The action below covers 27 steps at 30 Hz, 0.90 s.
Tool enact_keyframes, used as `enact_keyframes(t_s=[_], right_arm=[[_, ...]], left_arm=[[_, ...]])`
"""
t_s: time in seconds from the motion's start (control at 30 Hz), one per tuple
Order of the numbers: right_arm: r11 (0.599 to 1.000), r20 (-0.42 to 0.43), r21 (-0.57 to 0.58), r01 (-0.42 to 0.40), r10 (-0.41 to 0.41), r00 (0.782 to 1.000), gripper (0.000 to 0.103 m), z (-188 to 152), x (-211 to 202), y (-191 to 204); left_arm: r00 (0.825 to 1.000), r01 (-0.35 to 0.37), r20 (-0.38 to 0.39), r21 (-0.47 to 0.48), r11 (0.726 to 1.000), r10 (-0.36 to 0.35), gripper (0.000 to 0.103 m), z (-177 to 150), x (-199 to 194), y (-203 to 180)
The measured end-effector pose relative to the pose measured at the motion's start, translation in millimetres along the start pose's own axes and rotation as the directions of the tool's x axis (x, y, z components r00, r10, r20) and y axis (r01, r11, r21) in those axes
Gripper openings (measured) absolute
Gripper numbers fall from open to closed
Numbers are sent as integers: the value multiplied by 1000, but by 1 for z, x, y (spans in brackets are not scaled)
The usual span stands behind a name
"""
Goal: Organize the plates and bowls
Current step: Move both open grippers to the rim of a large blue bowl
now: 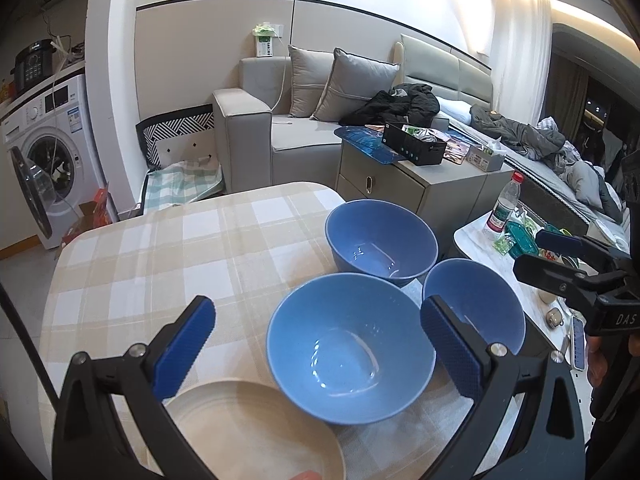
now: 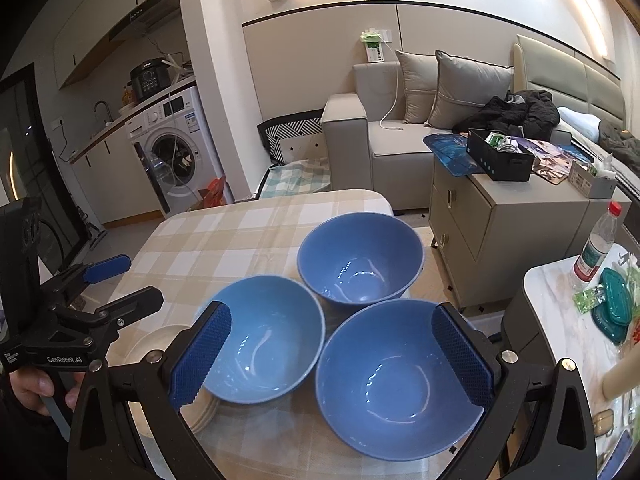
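Note:
Three blue bowls stand upright in a cluster on the checked tablecloth [image 1: 160, 248]: a far bowl [image 1: 380, 236] [image 2: 360, 256], a near-left bowl [image 1: 350, 344] [image 2: 264, 332] and a near-right bowl [image 1: 484, 304] [image 2: 400, 380]. A stack of cream plates [image 1: 256, 428] [image 2: 160, 344] lies at the near left, beside the near-left bowl. My left gripper [image 1: 320, 352] is open and empty, hovering above the near-left bowl. My right gripper [image 2: 332, 360] is open and empty, above the near-right bowl; it also shows at the right edge of the left wrist view [image 1: 544, 256].
A grey sofa [image 1: 288, 132] and a bedside cabinet [image 1: 424, 184] stand beyond the table. A white side table [image 2: 568, 320] at the right holds a water bottle [image 2: 596, 248] and teal lids. A washing machine [image 1: 52, 152] stands at the far left.

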State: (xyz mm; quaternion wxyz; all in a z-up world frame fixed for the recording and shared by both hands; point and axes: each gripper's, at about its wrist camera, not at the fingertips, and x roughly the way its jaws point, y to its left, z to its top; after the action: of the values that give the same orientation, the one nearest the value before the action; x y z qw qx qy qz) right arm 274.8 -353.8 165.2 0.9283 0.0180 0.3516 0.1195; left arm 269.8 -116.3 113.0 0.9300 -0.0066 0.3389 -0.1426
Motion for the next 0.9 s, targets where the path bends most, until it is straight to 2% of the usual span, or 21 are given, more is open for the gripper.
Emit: enact_keyframes(t_s=[0.47, 0.9], right_arm=[[999, -3, 36, 17, -17, 1000, 102, 36, 29, -41], [998, -101, 69, 4, 3, 995, 102, 44, 84, -63]], left_arm=[[999, -10, -42, 4, 1000, 10, 103, 30, 57, -7], [997, -12, -83, -9, 1000, 11, 103, 40, 97, -7]])
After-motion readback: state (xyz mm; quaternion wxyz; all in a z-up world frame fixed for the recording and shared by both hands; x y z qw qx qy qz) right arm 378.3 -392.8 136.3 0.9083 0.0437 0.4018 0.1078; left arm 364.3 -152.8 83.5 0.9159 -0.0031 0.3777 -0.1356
